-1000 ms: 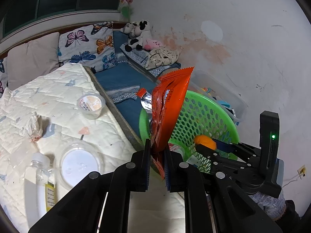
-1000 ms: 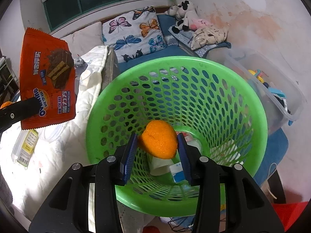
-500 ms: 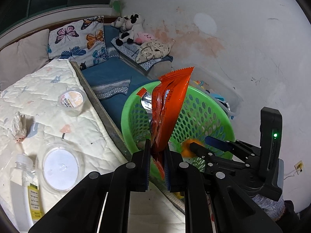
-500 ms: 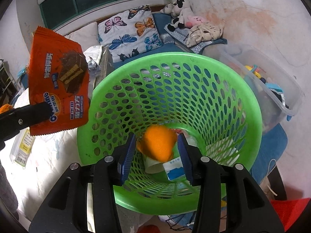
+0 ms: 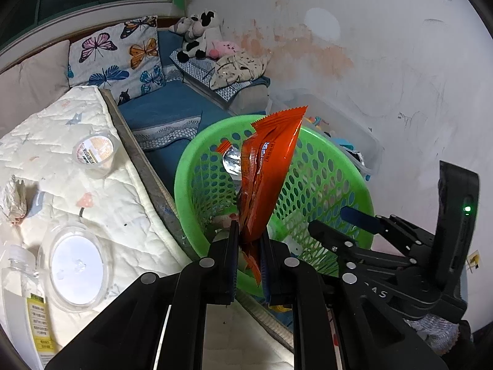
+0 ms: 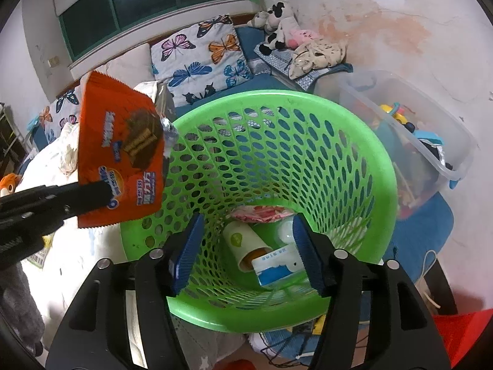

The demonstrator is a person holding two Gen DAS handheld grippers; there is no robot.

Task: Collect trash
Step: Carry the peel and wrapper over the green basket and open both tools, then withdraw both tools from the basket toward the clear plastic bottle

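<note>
While the right claw (image 6: 246,249) hangs released above the green basket (image 6: 363,141), the left claw (image 5: 249,259), grasping the orange wrapper (image 5: 268,172), should clear the rim before letting go.

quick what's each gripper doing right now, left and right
Left gripper: closed on the orange snack wrapper, at the green basket.
Right gripper: open, empty, over the basket.

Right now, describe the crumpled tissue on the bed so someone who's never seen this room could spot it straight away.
Start at the cream quilted mattress left of the green basket, in the left wrist view. The crumpled tissue lies near its far left edge, beyond the round clear lid and left of the sealed plastic cup. It alone is soft, wrinkled paper; its neighbours are smooth plastic.
</note>
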